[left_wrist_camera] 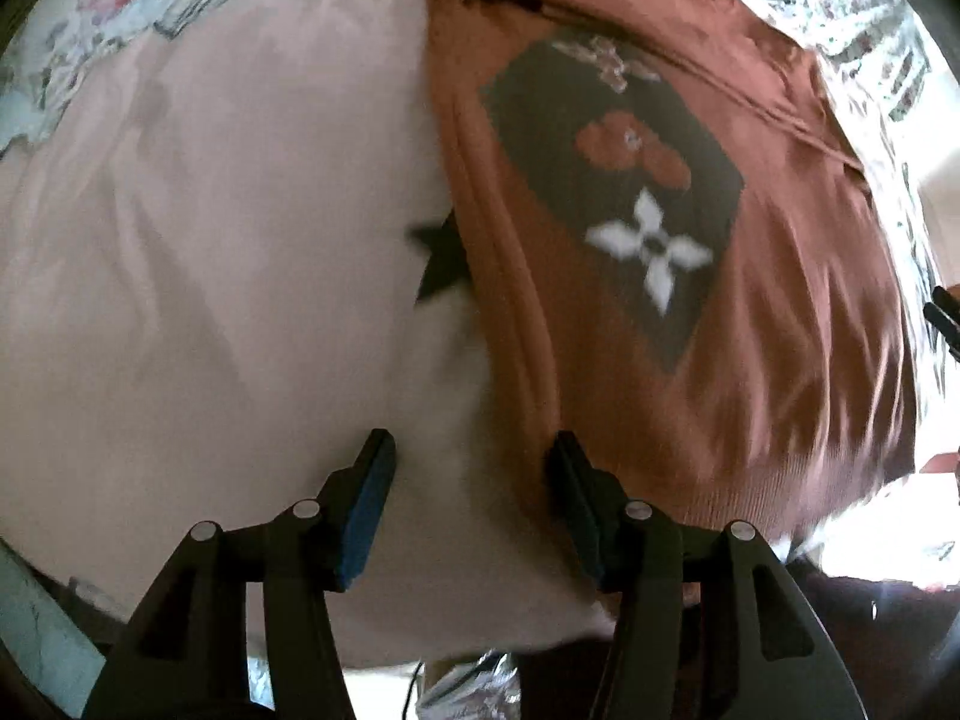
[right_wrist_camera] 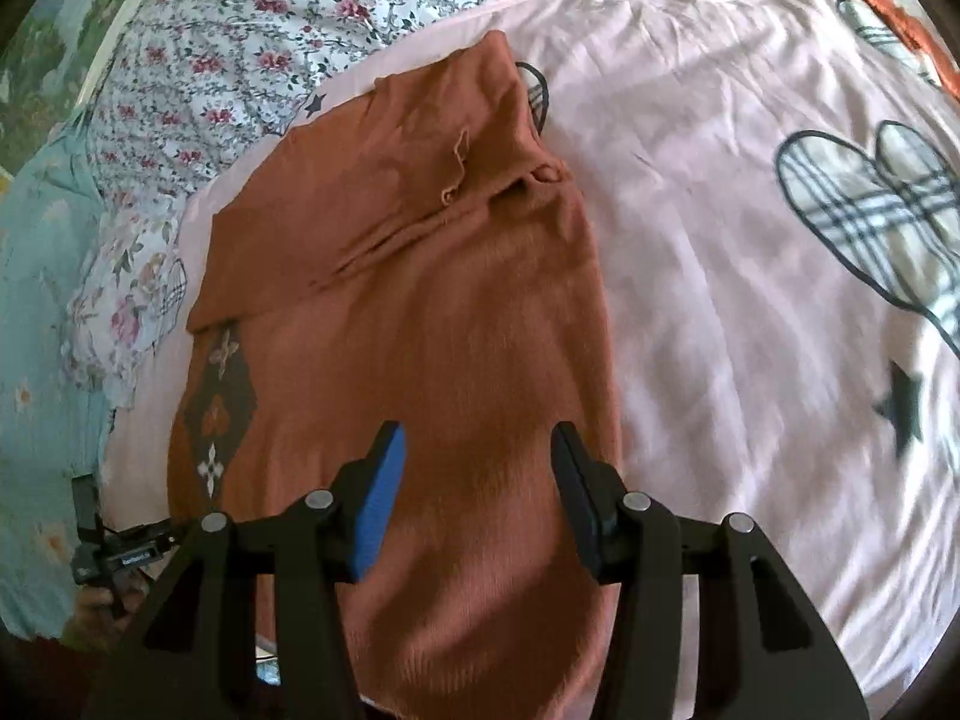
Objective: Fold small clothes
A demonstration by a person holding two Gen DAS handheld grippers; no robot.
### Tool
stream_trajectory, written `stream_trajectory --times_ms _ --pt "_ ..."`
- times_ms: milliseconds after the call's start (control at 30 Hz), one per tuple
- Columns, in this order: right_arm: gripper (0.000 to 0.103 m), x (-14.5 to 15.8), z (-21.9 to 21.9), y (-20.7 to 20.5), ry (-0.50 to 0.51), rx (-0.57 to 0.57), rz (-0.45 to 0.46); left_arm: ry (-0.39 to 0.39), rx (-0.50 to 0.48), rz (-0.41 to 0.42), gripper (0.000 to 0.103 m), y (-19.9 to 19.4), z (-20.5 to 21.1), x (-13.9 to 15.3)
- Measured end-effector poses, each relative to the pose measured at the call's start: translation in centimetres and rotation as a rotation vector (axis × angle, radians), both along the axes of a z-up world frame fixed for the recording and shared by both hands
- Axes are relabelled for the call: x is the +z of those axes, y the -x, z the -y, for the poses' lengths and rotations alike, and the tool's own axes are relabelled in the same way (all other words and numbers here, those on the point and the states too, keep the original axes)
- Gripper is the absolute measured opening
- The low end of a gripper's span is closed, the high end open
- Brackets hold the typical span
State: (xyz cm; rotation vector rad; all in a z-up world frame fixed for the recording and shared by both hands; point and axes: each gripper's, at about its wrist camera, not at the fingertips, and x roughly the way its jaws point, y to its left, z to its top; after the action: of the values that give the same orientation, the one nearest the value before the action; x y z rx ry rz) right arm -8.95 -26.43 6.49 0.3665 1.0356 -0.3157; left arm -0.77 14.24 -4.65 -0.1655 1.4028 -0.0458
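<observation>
Right wrist view: rust sweater (right_wrist_camera: 420, 312) lies partly folded on pink sheet (right_wrist_camera: 720, 228), one side turned over. Right gripper (right_wrist_camera: 477, 450) agape above hem, empty. Left gripper (left_wrist_camera: 468, 456) agape at sweater edge, empty. Mid-fold, prob. Next: grab hem w/ both, fold toward collar.

Spread on the bedsheet (right_wrist_camera: 720, 240), with a sleeve folded across the far part of its body: the sweater (right_wrist_camera: 432, 330). Beyond the sheet's far and left edges, a quilt (right_wrist_camera: 252, 18). Near the sweater's near hem, the right gripper (right_wrist_camera: 477, 456); over its left edge, partly above bare sheet, the left gripper (left_wrist_camera: 471, 468).
</observation>
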Motion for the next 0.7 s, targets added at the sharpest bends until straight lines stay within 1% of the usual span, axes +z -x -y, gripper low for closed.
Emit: stream_trajectory --times_ms 67,133,167,233,367,433,500,533,567,633,667,700 --pt "0.056 0.2 -0.3 1.2 0.001 -0.009 0.008 0.019 0.006 0.002 0.054 1.3 -0.9 0.7" --pt "0.057 0.3 -0.7 2.4 -0.003 -0.021 0.018 0.062 0.018 0.016 0.054 1.4 -1.4 1.4" --pt "0.057 0.2 -0.8 2.9 -0.007 -0.023 0.018 0.101 0.028 0.027 0.055 1.3 -1.5 1.9" --pt "0.057 -0.1 -1.0 3.5 -0.016 -0.021 0.011 0.147 0.039 0.035 0.063 0.6 -1.2 2.1" --pt "0.057 -0.5 -1.1 5.0 -0.021 -0.042 0.005 0.165 0.026 0.025 0.063 -0.3 0.1 1.2" --pt "0.057 -0.5 -0.6 6.0 -0.034 -0.068 0.013 0.174 0.014 0.011 0.058 -0.5 0.8 0.3" --pt "0.057 -0.9 -0.1 7.2 -0.047 -0.096 0.005 0.170 -0.005 0.014 0.042 -0.1 1.4 -0.5" --pt "0.057 -1.0 0.1 7.4 -0.053 -0.101 0.000 0.161 -0.015 0.026 0.040 0.2 1.5 -0.5" --pt "0.057 -1.5 0.3 8.0 -0.075 -0.106 -0.006 0.161 -0.021 0.034 0.036 0.0 1.7 -0.8" --pt "0.057 -2.5 0.2 8.5 -0.131 -0.096 -0.014 0.180 -0.023 0.042 0.021 0.2 1.6 -0.9" --pt "0.057 -3.6 0.1 8.7 -0.182 -0.081 -0.032 0.189 -0.022 0.047 0.009 0.6 1.2 -0.8" --pt "0.057 -4.3 0.1 8.7 -0.208 -0.074 -0.042 0.189 -0.023 0.058 0.007 0.7 1.3 -0.7"
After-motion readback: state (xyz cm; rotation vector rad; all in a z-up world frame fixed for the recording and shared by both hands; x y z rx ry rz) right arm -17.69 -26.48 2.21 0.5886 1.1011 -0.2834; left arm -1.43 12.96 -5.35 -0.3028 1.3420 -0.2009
